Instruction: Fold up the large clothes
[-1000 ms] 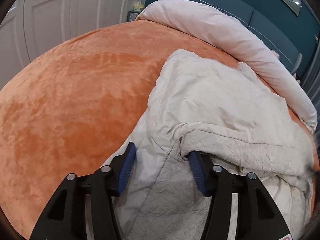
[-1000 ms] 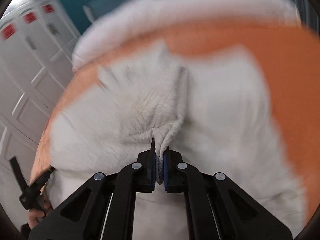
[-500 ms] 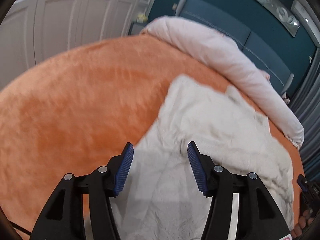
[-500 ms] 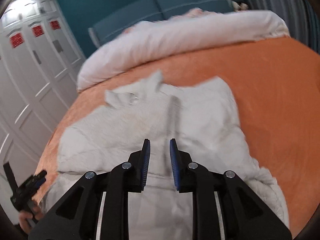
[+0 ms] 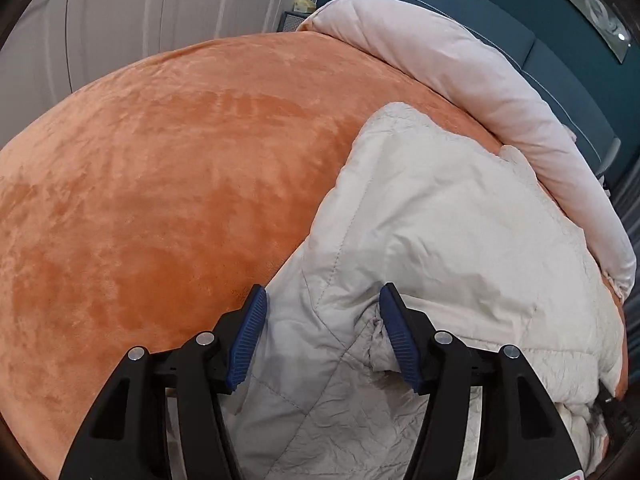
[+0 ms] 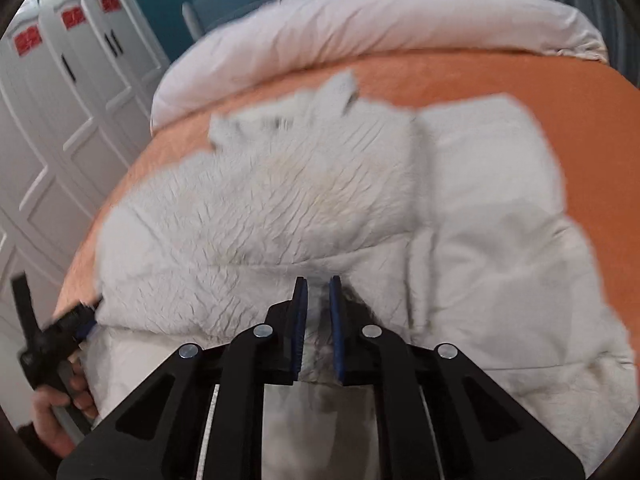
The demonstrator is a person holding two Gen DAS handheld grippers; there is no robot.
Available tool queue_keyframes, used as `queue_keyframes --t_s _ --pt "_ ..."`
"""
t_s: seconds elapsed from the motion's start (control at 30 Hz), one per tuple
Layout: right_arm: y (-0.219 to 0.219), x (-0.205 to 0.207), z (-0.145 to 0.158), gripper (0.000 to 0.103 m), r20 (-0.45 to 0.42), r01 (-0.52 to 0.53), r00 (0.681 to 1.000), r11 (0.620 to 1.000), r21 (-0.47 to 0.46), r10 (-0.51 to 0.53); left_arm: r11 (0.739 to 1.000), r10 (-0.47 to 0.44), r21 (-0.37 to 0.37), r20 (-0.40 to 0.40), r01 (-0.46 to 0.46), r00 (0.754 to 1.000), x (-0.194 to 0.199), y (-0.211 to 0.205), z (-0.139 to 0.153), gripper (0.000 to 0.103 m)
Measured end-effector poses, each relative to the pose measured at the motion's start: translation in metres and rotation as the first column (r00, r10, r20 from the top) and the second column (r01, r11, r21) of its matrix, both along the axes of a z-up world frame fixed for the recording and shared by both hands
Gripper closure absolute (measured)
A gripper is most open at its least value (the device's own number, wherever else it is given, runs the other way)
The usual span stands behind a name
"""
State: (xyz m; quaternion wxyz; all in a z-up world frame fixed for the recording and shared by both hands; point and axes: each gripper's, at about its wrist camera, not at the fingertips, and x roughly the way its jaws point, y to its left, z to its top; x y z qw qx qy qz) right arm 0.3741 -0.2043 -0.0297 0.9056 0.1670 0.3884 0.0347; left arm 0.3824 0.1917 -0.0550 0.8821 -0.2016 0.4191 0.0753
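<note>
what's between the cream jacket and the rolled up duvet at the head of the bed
Only a bare strip of the orange bedspread separates the cream jacket from the rolled pale duvet, clearest in the right wrist view.

Both grippers were matte black, with angular linkage arms, silver round screws and ribbed blue pads. The left gripper (image 5: 322,334) showed a pink-edged label at five o'clock. The right gripper (image 6: 318,328) carried pale inner rails.

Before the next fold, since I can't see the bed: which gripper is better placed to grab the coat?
Probably left: its fingers stand wide astride a ridge of the coat; the right ones are nearly closed.
</note>
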Motion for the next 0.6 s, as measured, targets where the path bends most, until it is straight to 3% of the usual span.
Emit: queue_keyframes --t_s 0.07,0.1,0.17,0.2,0.3,0.33,0.37,0.4,0.43,0.5,0.6 --pt "-0.008 -0.003 0.008 0.091 0.038 0.046 0.998 0.998 -0.047 -0.044 1.0 0.0 0.015 0.002 0.0 1.0 -0.001 -0.002 0.0 0.043" --pt "-0.01 0.005 -0.001 0.094 -0.005 0.055 0.998 0.994 -0.093 -0.056 1.0 0.0 0.026 0.002 0.0 1.0 -0.002 -0.004 0.0 0.043" --pt "-0.024 0.014 -0.022 0.096 -0.082 0.053 0.995 0.999 -0.012 -0.054 0.999 0.0 0.039 0.005 0.0 1.0 -0.003 -0.006 0.0 0.043" --pt "-0.029 0.013 -0.02 0.101 -0.078 0.077 0.994 0.997 0.024 -0.075 0.999 0.001 0.039 0.005 -0.001 1.0 -0.003 -0.007 0.0 0.043" --pt "-0.037 -0.012 0.003 0.095 0.013 0.098 0.995 0.994 0.053 -0.099 1.0 0.006 0.025 0.009 -0.006 1.0 -0.005 -0.003 0.0 0.043" --pt "-0.038 -0.02 0.003 0.096 0.03 0.107 0.994 0.994 0.004 -0.107 1.0 0.008 0.024 0.012 -0.008 1.0 -0.006 -0.002 0.0 0.043" --pt "-0.039 -0.018 -0.007 0.095 -0.025 0.11 0.993 0.993 -0.05 -0.112 1.0 0.01 0.025 0.013 -0.01 1.0 -0.007 -0.002 0.0 0.043" --pt "-0.041 -0.013 -0.023 0.097 -0.097 0.096 0.99 0.994 -0.049 -0.1 1.0 0.012 0.028 0.013 -0.012 1.0 -0.008 -0.003 0.0 0.043" --pt "-0.047 -0.016 -0.029 0.098 -0.105 0.1 0.99 0.995 0.0 -0.099 0.999 0.014 0.033 0.012 -0.014 1.0 -0.008 -0.003 0.001 0.043" --pt "-0.052 -0.031 -0.012 0.092 -0.067 0.122 0.99 0.992 0.017 -0.12 0.999 0.012 0.038 0.006 -0.012 1.0 -0.011 -0.003 0.003 0.043" --pt "-0.049 -0.063 0.009 0.092 -0.004 0.091 0.996 0.996 -0.004 -0.091 1.0 -0.002 0.025 -0.005 0.003 1.0 -0.025 0.004 0.009 0.044"
